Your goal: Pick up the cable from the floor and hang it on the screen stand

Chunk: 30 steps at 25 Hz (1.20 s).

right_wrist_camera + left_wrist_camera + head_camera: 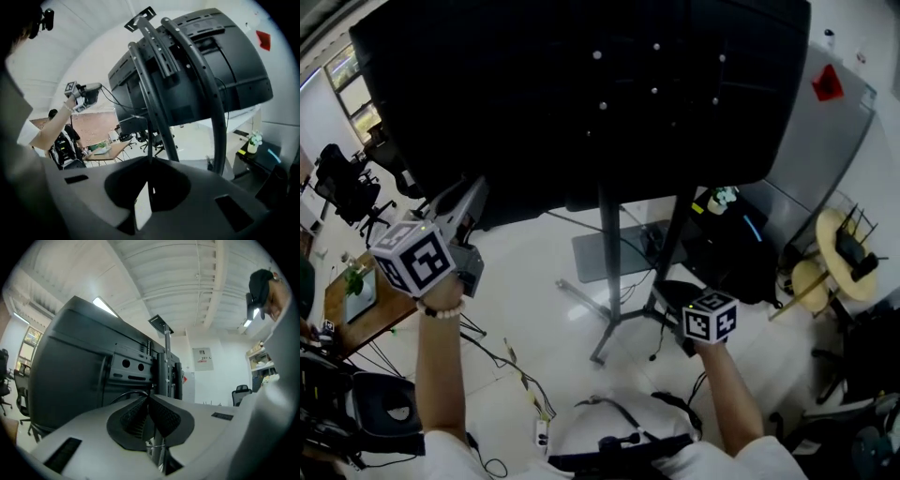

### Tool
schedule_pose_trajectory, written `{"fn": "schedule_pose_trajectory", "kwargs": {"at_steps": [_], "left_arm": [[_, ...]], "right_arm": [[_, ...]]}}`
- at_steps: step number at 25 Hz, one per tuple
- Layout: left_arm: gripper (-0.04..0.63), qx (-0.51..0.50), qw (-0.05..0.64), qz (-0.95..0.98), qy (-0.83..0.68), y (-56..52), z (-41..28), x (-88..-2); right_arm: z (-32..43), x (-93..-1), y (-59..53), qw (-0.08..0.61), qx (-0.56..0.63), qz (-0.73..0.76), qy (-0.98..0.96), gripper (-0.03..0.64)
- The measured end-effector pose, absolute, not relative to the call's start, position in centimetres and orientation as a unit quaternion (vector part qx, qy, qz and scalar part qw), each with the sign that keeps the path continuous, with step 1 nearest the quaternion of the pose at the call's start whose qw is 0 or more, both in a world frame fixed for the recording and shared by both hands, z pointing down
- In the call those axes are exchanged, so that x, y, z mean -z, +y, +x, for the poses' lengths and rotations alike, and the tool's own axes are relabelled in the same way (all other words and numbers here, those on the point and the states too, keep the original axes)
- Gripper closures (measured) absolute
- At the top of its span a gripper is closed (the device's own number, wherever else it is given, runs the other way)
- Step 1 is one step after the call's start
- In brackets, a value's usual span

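The left gripper (471, 201) is raised at the left of the head view, just under the lower left edge of the big black screen (581, 94). In the left gripper view its fingers (161, 416) are pressed together, with only a sliver between the ribbed pads. The thin dark cable (123, 395) arcs in from the left and ends right at the fingertips, pinched there. Beyond them stands the back of the screen with its mounting plate and the upright column of the screen stand (167, 366).

The right gripper (671, 292) sits lower, right of centre in the head view, close to the stand's legs (605, 281) on the pale floor (534, 309). In the right gripper view its fingers (161, 187) are fully closed. A thin strand of the cable (149, 136) rises straight up from where they meet, running in front of the stand's curved black posts (213, 108). It appears nipped between the tips.

In the upper left of that same view the left gripper (87, 93) shows in the raised hand. More cable (110, 100) trails from it toward the back of the screen (225, 61). How the two stretches join behind the posts cannot be made out.
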<state>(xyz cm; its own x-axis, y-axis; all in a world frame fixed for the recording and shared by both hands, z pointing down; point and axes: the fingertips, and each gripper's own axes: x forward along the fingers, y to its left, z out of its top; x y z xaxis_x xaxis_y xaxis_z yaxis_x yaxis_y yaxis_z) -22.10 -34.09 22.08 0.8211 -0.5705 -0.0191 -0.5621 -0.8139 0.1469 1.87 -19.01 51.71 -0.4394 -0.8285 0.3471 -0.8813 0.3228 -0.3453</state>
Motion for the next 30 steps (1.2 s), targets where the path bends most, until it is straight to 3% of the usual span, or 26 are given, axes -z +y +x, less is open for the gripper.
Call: {"fn": "schedule_pose_trajectory", "kwargs": {"at_steps": [7,14,20,30], "left_arm": [[0.581,-0.052,0.054,0.942,-0.328,-32.1,-23.3,-30.0],[0.581,-0.109,0.069,0.942,-0.308,-30.4,-23.7,-36.2],[0.581,-0.136,0.051,0.949,-0.281,-28.6,-23.4,-37.7],[0.581,-0.122,0.054,0.948,-0.288,-29.5,-22.8,-36.8]], "right_arm": [[3.6,-38.2,-18.3,0.043,-0.185,0.498,-0.846,0.612],[4.4,-26.3,-20.2,-0.021,-0.149,0.493,-0.857,0.612],[2.4,-16.8,-22.4,0.013,-0.052,0.499,-0.865,0.612],[-1.3,-8.0,-31.1,-0.022,0.004,0.486,-0.874,0.612]]}}
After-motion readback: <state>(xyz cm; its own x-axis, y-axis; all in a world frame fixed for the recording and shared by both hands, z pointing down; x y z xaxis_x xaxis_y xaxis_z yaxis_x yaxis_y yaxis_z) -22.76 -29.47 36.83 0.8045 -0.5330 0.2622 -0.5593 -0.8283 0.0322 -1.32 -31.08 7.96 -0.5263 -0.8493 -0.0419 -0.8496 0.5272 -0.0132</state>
